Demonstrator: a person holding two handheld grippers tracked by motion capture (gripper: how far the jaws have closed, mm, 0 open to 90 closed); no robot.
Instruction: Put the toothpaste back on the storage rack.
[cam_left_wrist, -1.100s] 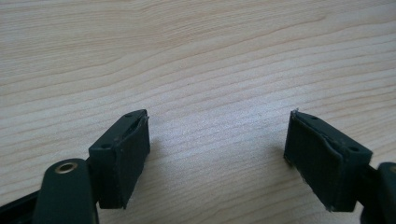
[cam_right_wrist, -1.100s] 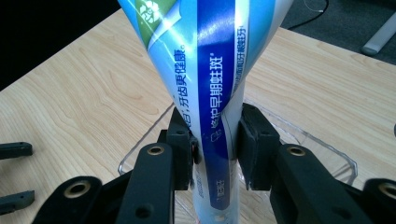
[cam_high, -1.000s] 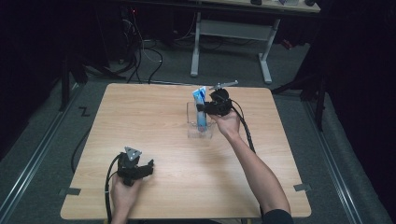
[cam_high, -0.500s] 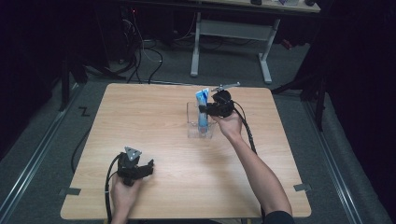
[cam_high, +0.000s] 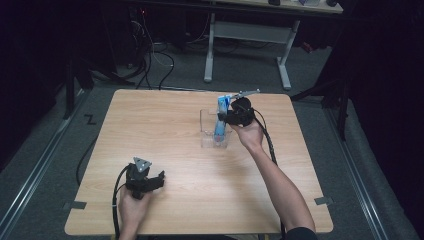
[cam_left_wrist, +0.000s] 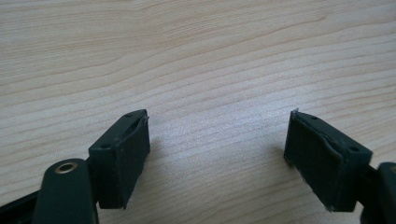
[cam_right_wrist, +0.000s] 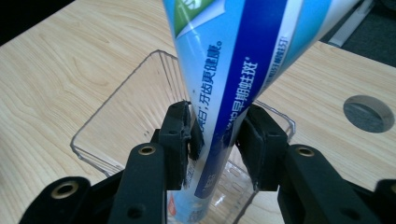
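Right gripper (cam_right_wrist: 217, 140), jaws just opening, narrowly flanks the blue-and-white toothpaste tube (cam_right_wrist: 233, 60). The tube stands in the clear plastic box (cam_right_wrist: 116, 98), rising toward 12 o'clock. Left gripper (cam_left_wrist: 217, 156) gapes wide, empty.

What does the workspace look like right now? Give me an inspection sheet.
Surface: wooden table, bare apart from the job's things.
Job's things: blue toothpaste tube standing tilted in a clear plastic container.
Clutter: nothing seen.
Grippers: right tool has its jaws either side of the tube; they have just been opening, and contact is hard to judge. Left tool is open over bare wood, nothing between its jaws.
Cables: a black cable trails from the left tool; more lie on the floor behind.
Surroundings: dark room, a white-legged desk beyond the table.
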